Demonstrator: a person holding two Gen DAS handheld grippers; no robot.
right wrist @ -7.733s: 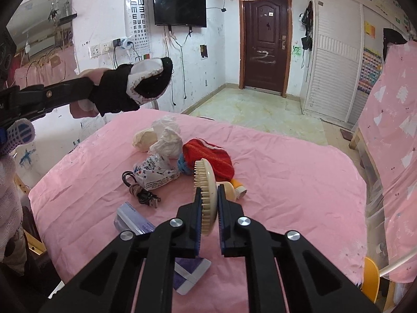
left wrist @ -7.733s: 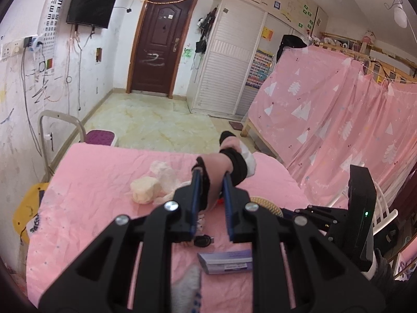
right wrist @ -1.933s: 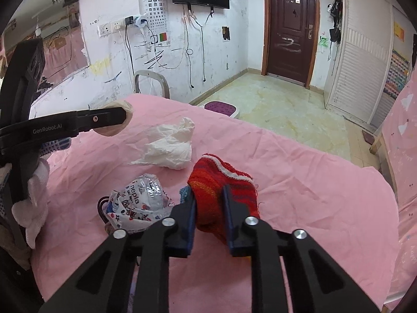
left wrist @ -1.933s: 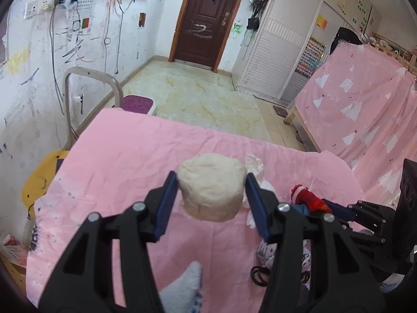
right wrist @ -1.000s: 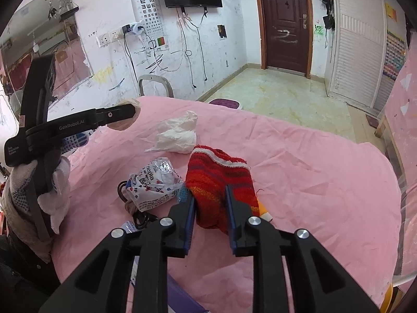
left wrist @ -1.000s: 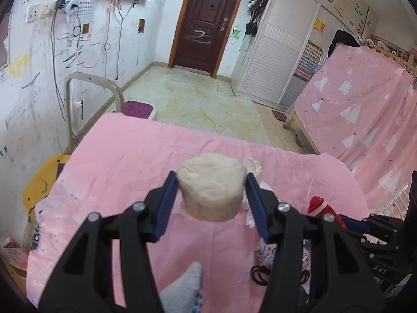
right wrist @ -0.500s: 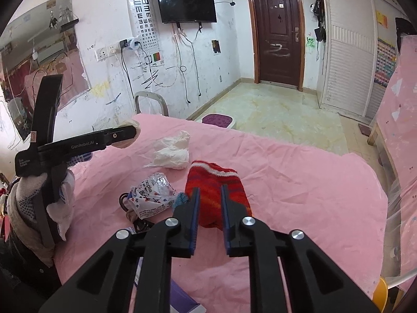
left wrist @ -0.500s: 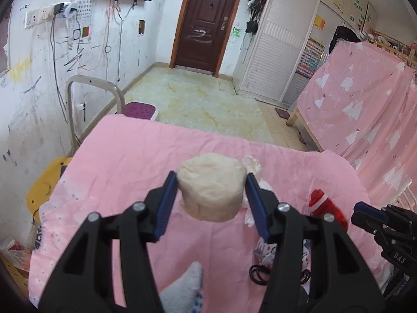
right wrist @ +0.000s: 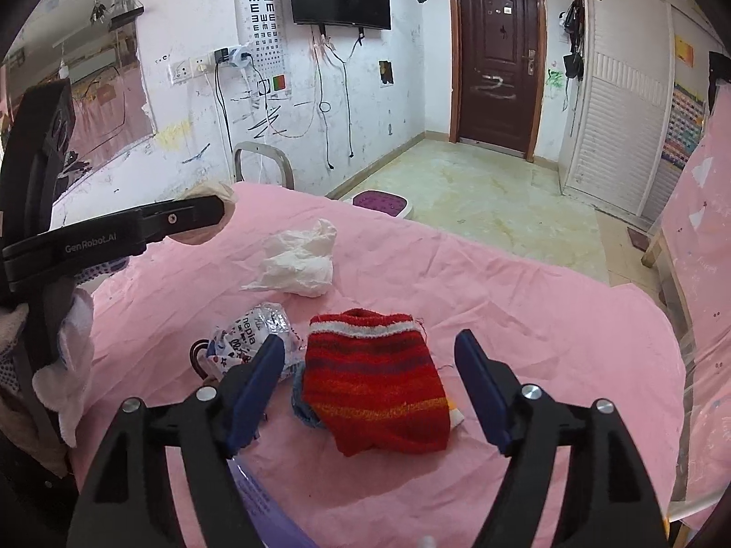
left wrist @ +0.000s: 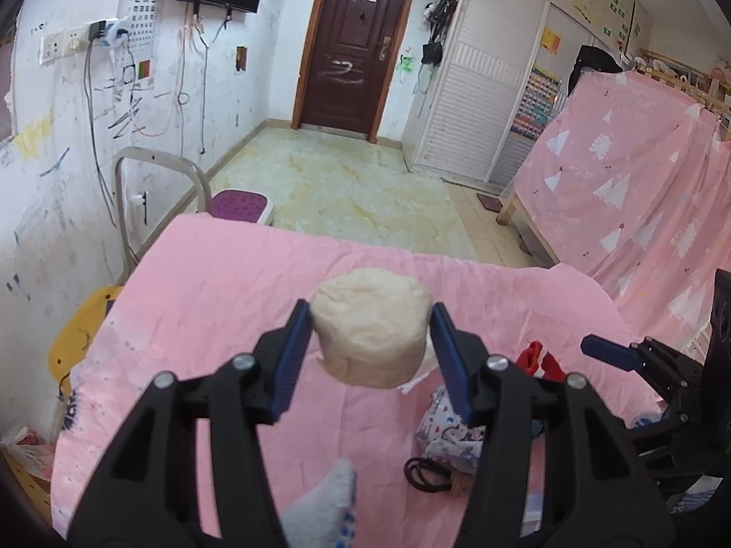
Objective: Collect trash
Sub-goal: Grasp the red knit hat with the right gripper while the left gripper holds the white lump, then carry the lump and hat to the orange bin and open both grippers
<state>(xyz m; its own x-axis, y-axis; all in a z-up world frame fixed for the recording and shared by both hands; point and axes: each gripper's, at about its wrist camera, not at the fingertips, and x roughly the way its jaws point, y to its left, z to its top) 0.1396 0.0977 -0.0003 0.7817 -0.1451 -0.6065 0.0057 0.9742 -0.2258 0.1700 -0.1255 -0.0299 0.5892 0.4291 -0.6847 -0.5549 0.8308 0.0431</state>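
My left gripper [left wrist: 371,342] is shut on a cream-coloured paper wad [left wrist: 372,340], held above the pink table [left wrist: 219,301]; the same wad [right wrist: 205,217] shows at the left in the right wrist view. My right gripper [right wrist: 370,381] is opening, its blue pads standing wide on either side of a red striped knit sock [right wrist: 372,388] that lies on the cloth, not touched by them. A crumpled white tissue [right wrist: 299,260] lies further back. A printed plastic wrapper [right wrist: 249,335] sits left of the sock.
A coiled black cable [left wrist: 431,477] lies beside the wrapper. A purple box [right wrist: 260,497] sits near the front edge. A metal chair frame [left wrist: 150,192] with a purple seat [left wrist: 240,203] stands past the table. A yellow chair [left wrist: 77,338] is at the left edge.
The right gripper has let go of the red sock, which now lies flat on the cloth between its spread pads. The left gripper still holds the cream wad in the same place.
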